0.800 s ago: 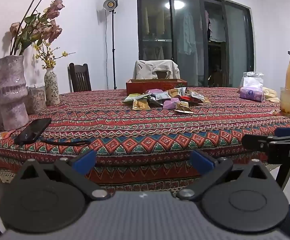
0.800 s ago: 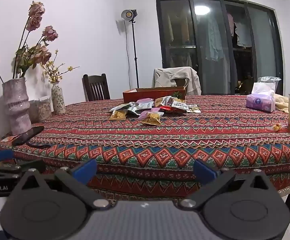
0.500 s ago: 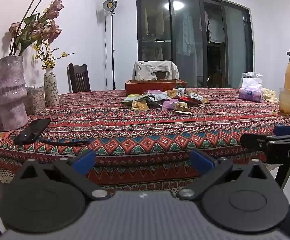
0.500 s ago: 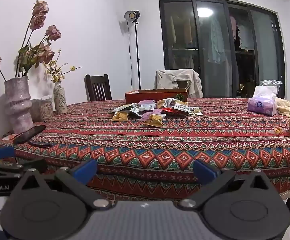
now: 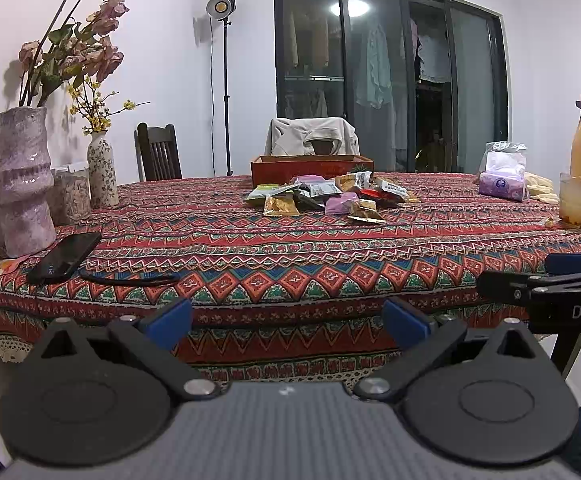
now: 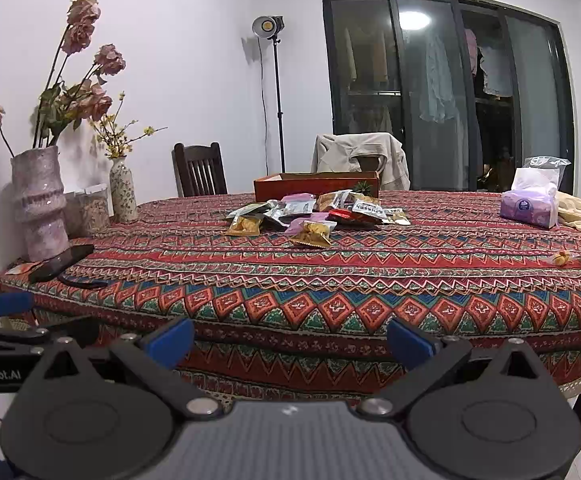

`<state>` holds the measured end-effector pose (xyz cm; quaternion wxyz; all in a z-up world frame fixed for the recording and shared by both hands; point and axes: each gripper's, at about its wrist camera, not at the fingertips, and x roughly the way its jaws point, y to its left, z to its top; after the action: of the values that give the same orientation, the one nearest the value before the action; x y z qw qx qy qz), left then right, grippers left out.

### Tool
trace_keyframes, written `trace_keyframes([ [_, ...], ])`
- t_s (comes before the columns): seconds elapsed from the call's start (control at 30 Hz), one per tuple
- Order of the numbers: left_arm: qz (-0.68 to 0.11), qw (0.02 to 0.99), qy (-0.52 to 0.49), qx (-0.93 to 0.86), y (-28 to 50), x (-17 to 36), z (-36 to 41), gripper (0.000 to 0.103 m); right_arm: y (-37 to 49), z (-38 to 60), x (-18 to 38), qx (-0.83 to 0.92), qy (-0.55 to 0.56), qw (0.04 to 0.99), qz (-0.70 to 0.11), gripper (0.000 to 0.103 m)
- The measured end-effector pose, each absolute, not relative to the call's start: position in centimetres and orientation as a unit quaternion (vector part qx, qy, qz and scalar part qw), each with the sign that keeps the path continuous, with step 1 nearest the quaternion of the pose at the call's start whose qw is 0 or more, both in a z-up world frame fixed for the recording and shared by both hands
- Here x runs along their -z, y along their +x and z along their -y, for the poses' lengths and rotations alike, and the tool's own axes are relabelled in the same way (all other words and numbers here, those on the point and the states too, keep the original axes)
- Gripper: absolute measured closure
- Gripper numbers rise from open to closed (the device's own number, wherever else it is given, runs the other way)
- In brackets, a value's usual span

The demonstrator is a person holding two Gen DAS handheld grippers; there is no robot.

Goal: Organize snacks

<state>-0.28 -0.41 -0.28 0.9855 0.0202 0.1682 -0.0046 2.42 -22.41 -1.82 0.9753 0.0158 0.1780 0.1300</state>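
Left wrist view: left gripper [image 5: 286, 318] wide, empty | right gripper [image 6: 290, 340] likewise | snack packets [image 5: 330, 198] heaped mid-table before red box [image 5: 310, 164], well beyond both | light, crinkly, slippery foil (probably crushable) | pinch a sealed edge

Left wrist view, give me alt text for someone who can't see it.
A pile of small foil snack packets lies before an orange-red cardboard box on a red patterned tablecloth. The left gripper hangs open, short of the table edge.
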Motion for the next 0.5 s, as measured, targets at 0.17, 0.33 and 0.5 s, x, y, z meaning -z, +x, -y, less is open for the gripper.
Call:
trace_keyframes([
  [0.17, -0.168, 0.985, 0.021, 0.005, -0.26, 0.27, 0.4, 0.0, 2.4, 22.5, 1.95, -0.13, 0.016, 0.975, -0.179, 0.0],
  [0.33, -0.168, 0.986, 0.021, 0.005, -0.26, 0.31, 0.41, 0.0, 2.45, 22.53, 1.92, -0.13, 0.016, 0.975, -0.18, 0.0],
  [0.5, -0.168, 0.985, 0.022, 0.005, -0.28, 0.37, 0.41, 0.0, 2.36, 22.46, 1.85, -0.13, 0.015, 0.975, -0.179, 0.0],
])
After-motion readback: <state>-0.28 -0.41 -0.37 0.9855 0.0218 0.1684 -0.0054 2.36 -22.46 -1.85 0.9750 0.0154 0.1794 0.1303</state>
